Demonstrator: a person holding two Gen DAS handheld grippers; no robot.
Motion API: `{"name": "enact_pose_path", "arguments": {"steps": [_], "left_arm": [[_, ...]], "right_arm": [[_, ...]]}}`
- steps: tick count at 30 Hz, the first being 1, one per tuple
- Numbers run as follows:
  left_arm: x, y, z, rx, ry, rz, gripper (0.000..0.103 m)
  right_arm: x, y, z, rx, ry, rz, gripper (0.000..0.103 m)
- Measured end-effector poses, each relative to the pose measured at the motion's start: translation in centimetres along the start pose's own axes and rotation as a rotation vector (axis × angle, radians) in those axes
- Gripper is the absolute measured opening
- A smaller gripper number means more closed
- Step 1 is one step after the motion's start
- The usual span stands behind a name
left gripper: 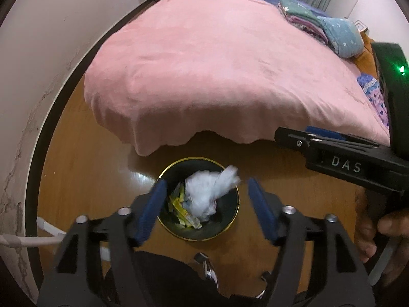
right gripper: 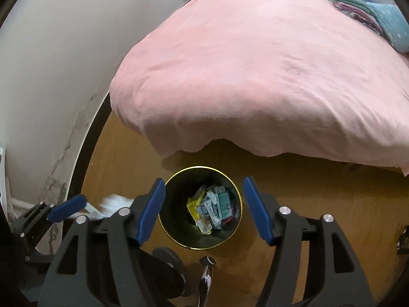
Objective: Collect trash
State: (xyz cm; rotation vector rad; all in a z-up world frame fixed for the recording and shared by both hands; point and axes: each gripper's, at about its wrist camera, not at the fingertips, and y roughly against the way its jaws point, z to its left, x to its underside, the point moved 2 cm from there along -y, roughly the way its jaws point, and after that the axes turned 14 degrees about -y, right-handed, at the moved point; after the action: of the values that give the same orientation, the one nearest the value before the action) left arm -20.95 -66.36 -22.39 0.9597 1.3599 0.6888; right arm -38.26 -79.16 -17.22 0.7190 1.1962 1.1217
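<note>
We see white tissue (left gripper: 212,192) loose over black bin (left gripper: 231,220) on floor (left gripper: 84,179), wrappers (right gripper: 207,209) inside. Left gripper (left gripper: 204,199) fingers apart, clamping nothing. Right gripper (right gripper: 203,204) fingers apart, empty, above bin. Pink bed (left gripper: 217,76) behind.

left wrist: steeply down over bin (left gripper: 198,199) | right wrist: same | shared: bin, bed (left gripper: 217,71)
</note>
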Motion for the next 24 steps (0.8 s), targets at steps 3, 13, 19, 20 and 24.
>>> {"name": "enact_pose_path", "arguments": {"steps": [3,13,19,20,24], "left_arm": [[-0.1,0.5,0.1,-0.014,-0.002,-0.001,0.078],[2.4,8.2,3.2,-0.125,0.021,-0.097,0.091],[8.3,17.9,9.2,-0.28,0.163,-0.174,0.095],[9.6,19.4,10.1,-0.313,0.185,-0.177,0.095],[17.1,26.4,14.4,-0.494,0.344,-0.171,0.095]], "right_arm": [[0.0,0.1,0.4,-0.012,0.006,0.003,0.063],[1.7,0.7,6.9,-0.068,0.159,-0.021,0.07],[5.1,3.9,16.4,-0.188,0.334,-0.062,0.079],[6.2,4.6,18.6,-0.23,0.374,-0.057,0.08],[12.0,8.0,27.7,-0.377,0.588,-0.046,0.08]]}}
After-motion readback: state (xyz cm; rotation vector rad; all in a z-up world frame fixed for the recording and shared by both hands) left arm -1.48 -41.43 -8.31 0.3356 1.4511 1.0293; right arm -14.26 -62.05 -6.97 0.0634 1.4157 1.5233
